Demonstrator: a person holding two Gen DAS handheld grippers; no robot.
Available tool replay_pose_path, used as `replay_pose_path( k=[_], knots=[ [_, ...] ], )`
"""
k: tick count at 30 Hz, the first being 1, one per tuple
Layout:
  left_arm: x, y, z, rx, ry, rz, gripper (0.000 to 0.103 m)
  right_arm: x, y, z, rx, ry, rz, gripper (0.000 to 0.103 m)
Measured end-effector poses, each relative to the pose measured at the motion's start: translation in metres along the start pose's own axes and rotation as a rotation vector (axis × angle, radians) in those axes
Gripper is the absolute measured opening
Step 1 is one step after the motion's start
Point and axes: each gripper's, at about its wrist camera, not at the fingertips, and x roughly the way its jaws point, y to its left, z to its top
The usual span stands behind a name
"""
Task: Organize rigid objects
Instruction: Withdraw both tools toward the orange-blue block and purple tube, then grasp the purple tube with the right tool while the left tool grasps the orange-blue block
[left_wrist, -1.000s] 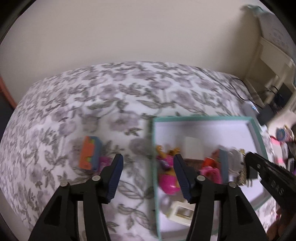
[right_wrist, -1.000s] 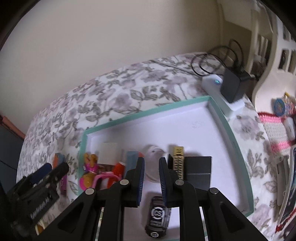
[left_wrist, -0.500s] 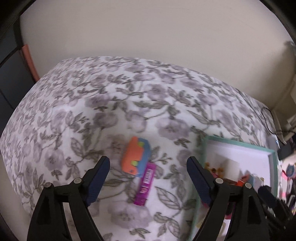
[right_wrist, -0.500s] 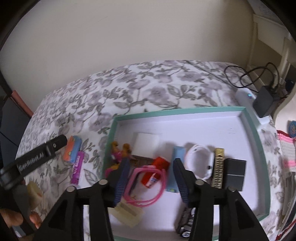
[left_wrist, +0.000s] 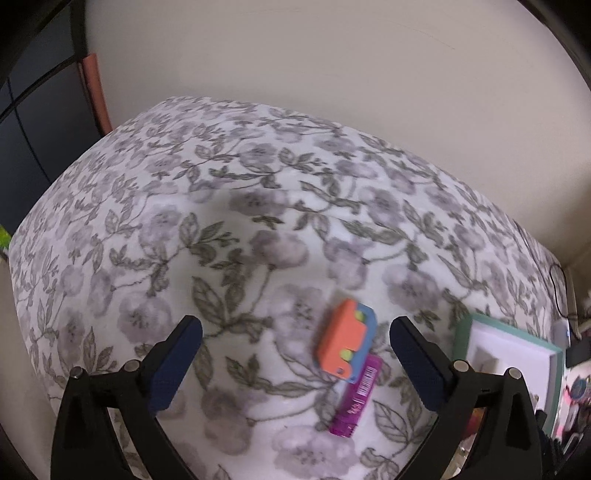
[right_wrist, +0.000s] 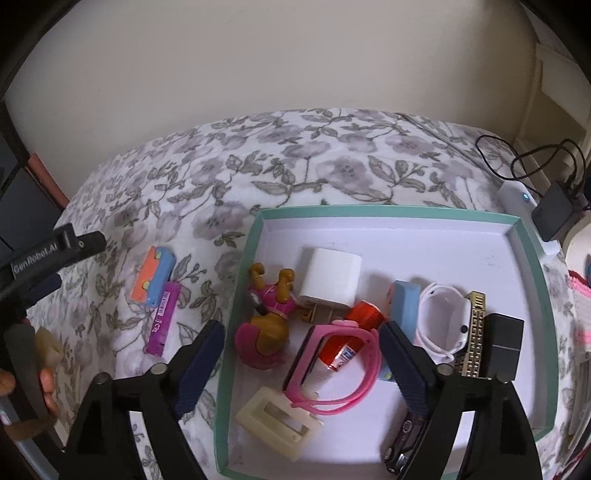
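An orange and blue toy block lies on the flowered bedspread, with a purple tube beside it. My left gripper hovers over them with its jaws opening wide. The block sits between the fingers, near the right one, and is untouched. A teal-rimmed white tray holds a pink figurine, a white charger cube, a pink band, a red tube and several other small items. My right gripper hangs above the tray's left half. Its jaws are opening and grip nothing.
A black adapter with a cable and a white power strip sit beyond the tray's far right corner. A hand holds the left gripper at the left. Dark furniture stands past the bed's left edge.
My left gripper swung left from the tray's edge to over the orange block, its jaws widening. My right gripper's jaws went from nearly shut to wide and it shifted left over the tray.
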Motion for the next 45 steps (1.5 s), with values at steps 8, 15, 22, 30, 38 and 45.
replay_pose_path(
  k=[8,15,22,30,38,45],
  knots=[
    [0.007,0.030,0.009,-0.061,0.010,0.010,0.101,0.007,0.014,0.001,-0.012,-0.007,0.004,0.103],
    [0.015,0.042,0.011,-0.070,0.041,0.000,0.101,0.011,0.033,0.006,-0.022,-0.007,0.034,0.103],
    [0.027,0.051,0.010,-0.053,0.082,0.008,0.101,0.017,0.068,0.013,-0.068,-0.016,0.078,0.103],
    [0.032,0.063,0.011,-0.082,0.097,0.022,0.101,0.029,0.102,0.017,-0.141,-0.029,0.096,0.103],
    [0.049,0.073,0.009,-0.094,0.154,0.029,0.101,0.051,0.126,0.010,-0.224,0.010,0.094,0.101],
    [0.064,0.071,0.006,-0.077,0.192,0.035,0.101,0.079,0.133,-0.001,-0.269,0.083,0.044,0.097]
  ],
)
